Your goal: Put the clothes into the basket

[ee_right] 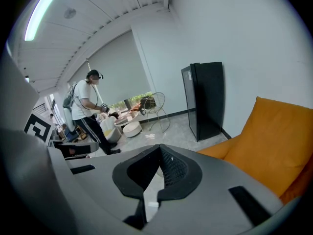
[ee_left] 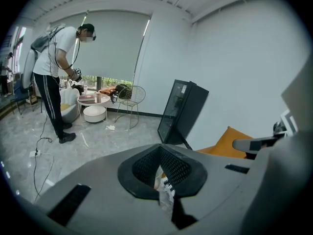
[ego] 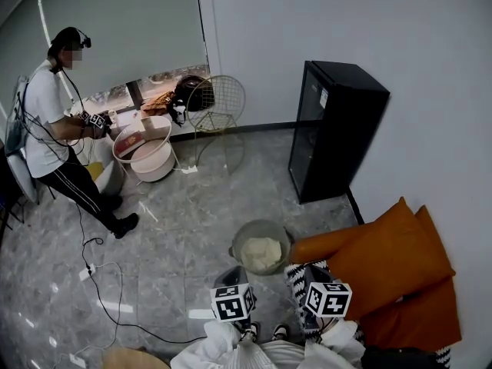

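The basket (ego: 237, 241) is grey, the clothes (ego: 261, 254) in it cream; the cushions (ego: 388, 264) are orange; the cabinet (ego: 338, 129) is black; the floor (ego: 192, 229) is grey marble with pale veins; the cloth (ee_left: 167, 187) carries a black-and-white zigzag; the person (ego: 54, 121) wears a white top and black trousers with a white side stripe; the round tabletop (ego: 116, 149) is white-rimmed.
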A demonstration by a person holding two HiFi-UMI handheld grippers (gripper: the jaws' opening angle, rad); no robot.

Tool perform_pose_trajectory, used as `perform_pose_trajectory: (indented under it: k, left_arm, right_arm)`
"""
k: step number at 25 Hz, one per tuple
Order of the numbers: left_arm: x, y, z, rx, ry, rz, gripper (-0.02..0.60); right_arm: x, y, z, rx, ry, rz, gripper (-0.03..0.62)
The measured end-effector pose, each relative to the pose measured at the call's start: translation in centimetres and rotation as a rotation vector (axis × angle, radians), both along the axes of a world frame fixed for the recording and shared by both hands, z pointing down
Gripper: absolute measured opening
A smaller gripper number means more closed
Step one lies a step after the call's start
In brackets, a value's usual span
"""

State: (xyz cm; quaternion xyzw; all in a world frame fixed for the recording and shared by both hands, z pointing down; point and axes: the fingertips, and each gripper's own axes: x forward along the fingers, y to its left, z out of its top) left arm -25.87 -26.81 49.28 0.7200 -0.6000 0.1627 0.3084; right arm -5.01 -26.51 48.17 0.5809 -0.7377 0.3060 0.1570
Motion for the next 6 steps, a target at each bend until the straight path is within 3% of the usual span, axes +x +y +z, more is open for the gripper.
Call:
perform_pose_trajectory:
  k: [6]
  left_arm:
    - [-0.25, -0.08, 0.14, -0.003, -0.001, 0.001, 0.003]
  right_arm:
    - [0.13, -0.06, 0.13, -0.003, 0.002, 0.009, 0.023]
